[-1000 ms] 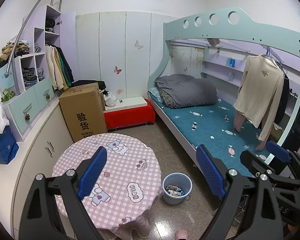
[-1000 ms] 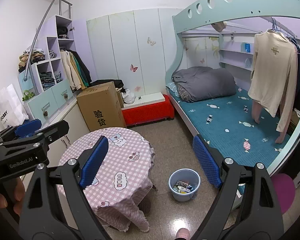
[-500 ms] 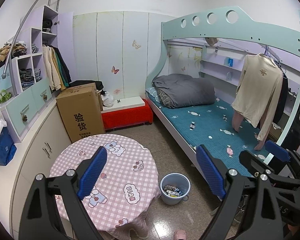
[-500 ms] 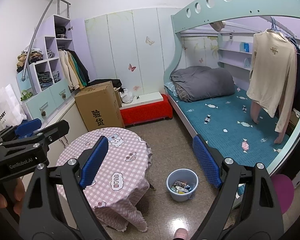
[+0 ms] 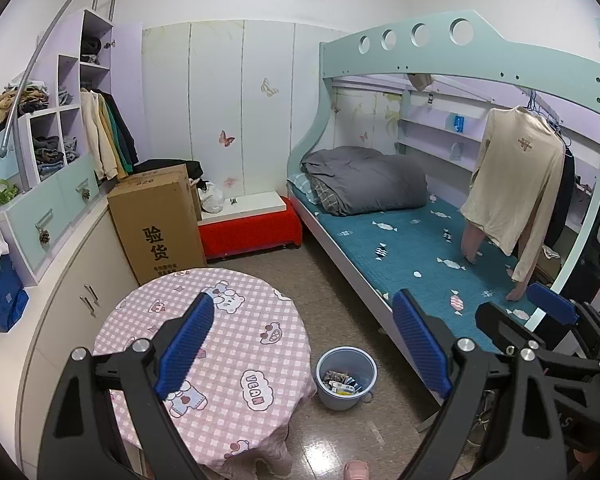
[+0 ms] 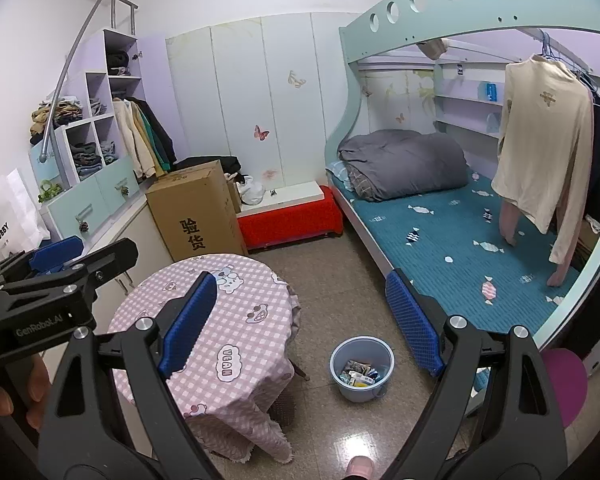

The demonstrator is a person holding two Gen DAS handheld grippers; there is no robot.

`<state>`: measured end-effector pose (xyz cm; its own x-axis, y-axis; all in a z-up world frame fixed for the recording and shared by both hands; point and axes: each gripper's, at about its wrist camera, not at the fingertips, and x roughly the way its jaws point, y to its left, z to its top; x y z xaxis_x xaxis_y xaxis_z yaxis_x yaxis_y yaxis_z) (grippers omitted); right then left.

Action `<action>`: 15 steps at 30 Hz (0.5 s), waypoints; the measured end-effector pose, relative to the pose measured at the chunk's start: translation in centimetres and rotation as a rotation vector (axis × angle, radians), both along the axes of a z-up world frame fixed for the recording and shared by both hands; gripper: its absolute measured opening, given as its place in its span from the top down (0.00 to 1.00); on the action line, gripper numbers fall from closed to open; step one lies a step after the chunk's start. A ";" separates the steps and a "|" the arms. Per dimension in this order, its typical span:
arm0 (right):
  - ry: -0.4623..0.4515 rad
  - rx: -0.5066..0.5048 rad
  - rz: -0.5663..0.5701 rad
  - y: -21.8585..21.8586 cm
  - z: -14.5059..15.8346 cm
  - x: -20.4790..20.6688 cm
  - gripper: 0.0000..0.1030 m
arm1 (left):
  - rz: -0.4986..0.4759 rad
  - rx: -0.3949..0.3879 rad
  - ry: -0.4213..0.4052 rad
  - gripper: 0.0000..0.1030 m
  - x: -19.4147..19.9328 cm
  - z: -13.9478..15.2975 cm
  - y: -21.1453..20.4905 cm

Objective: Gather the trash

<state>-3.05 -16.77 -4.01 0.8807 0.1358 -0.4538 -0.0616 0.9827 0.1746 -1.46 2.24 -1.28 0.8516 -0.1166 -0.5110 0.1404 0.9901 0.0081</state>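
A light blue bin stands on the floor between the round table and the bed, with wrappers and small packets inside it. The round table wears a pink checked cloth that shows only its printed bears. My left gripper hangs open over the table's right edge and the floor, with nothing between its blue pads. My right gripper is open too and holds nothing. Each gripper also shows in the other's view, the right gripper at the right and the left gripper at the left.
A bunk bed with a teal mattress runs along the right, with a cream top hanging over it. A cardboard box, a red bench and cabinets line the left and back. A purple stool is at the right.
The room has slid slightly to the left in both views. Both grippers stay open with nothing in them.
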 end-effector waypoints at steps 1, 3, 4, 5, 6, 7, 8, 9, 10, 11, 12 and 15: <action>0.000 0.000 -0.001 -0.1 0.0 0.1 0.17 | -0.002 0.000 0.001 0.14 0.2 0.0 -0.2; 0.004 -0.001 -0.004 -0.2 -0.1 0.3 0.17 | -0.005 0.000 0.003 0.14 0.4 0.0 -0.3; 0.007 0.001 -0.003 -0.3 -0.1 0.3 0.17 | -0.007 0.000 0.006 0.14 0.5 0.0 -0.4; 0.008 0.002 -0.003 -0.4 -0.1 0.4 0.17 | -0.008 -0.001 0.008 0.14 0.6 0.0 -0.4; 0.008 0.001 -0.003 -0.5 -0.1 0.5 0.17 | -0.009 -0.001 0.008 0.14 0.7 0.0 -0.5; 0.010 0.000 -0.003 -0.5 -0.2 0.6 0.17 | -0.009 -0.001 0.009 0.14 0.8 -0.1 -0.5; 0.013 0.003 -0.002 -0.6 -0.2 0.7 0.17 | -0.009 -0.001 0.011 0.14 0.8 -0.1 -0.5; 0.015 0.005 -0.001 -0.5 -0.2 0.9 0.17 | -0.008 -0.001 0.013 0.14 0.9 -0.2 -0.5; 0.016 0.007 0.001 -0.5 -0.2 0.9 0.17 | -0.006 -0.001 0.016 0.14 1.0 -0.2 -0.5; 0.016 0.007 0.003 -0.6 -0.2 1.0 0.17 | -0.005 -0.001 0.017 0.14 1.0 -0.2 -0.5; 0.016 0.009 0.005 -0.5 -0.2 1.1 0.17 | -0.002 0.000 0.017 0.14 1.1 -0.2 -0.5; 0.018 0.024 0.011 -0.7 -0.3 1.5 0.17 | 0.011 0.008 0.014 0.14 1.4 -0.1 -0.3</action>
